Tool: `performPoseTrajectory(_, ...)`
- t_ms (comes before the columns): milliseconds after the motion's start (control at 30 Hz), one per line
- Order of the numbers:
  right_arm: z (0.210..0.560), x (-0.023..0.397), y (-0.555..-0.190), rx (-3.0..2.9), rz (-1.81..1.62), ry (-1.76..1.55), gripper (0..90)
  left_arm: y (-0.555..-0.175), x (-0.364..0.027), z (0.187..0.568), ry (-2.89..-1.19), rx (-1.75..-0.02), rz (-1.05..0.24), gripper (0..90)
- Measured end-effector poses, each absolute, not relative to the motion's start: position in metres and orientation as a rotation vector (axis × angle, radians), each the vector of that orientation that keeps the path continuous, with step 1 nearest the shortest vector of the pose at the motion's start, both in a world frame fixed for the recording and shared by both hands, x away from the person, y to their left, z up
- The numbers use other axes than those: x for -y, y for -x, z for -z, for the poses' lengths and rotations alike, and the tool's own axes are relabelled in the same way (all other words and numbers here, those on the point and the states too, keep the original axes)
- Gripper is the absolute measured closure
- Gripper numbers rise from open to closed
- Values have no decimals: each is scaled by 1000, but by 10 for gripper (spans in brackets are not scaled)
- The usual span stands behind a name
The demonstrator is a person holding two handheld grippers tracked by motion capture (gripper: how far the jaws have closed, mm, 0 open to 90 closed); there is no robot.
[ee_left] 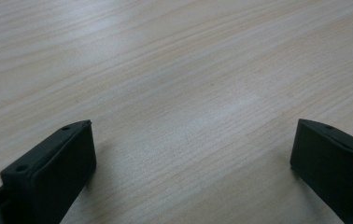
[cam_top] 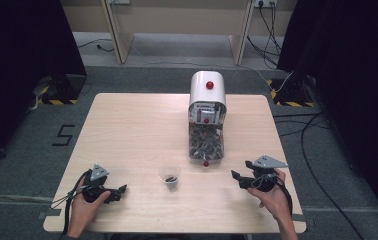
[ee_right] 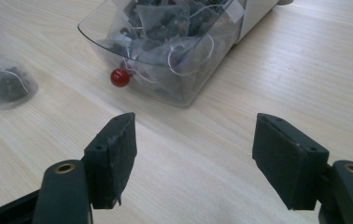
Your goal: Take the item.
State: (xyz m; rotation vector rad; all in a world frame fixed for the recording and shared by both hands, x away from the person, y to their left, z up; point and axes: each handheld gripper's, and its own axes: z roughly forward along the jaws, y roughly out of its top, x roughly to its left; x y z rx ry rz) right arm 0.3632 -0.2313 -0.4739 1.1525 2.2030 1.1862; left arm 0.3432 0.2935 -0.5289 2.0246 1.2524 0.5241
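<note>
A white tea-bag dispenser (cam_top: 207, 90) stands at the table's far middle. Its clear bin (cam_top: 206, 142) is full of tea bags and has a small red knob (cam_top: 206, 163) at its front. A clear plastic cup (cam_top: 169, 175) with one tea bag in it stands just left of the bin. My right gripper (cam_top: 239, 170) is open near the front right and holds nothing. In the right gripper view its jaws (ee_right: 194, 135) point at the bin (ee_right: 165, 56) and red knob (ee_right: 119, 77), with the cup (ee_right: 6, 79) at far left. My left gripper (cam_top: 119, 194) is open at the front left, over bare wood (ee_left: 193, 135).
The light wooden table (cam_top: 137, 125) stands on grey carpet. Dark curtains hang at both sides, and cables run along the floor at the right. A person's hands hold both grippers near the table's front edge.
</note>
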Motion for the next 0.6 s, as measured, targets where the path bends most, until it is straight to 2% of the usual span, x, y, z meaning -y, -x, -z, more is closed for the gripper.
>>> performPoseTrajectory(600, 484, 247, -353, -2186, -1130, -1198, 282, -343, -294, 529, -2026, -1252, -524, 0)
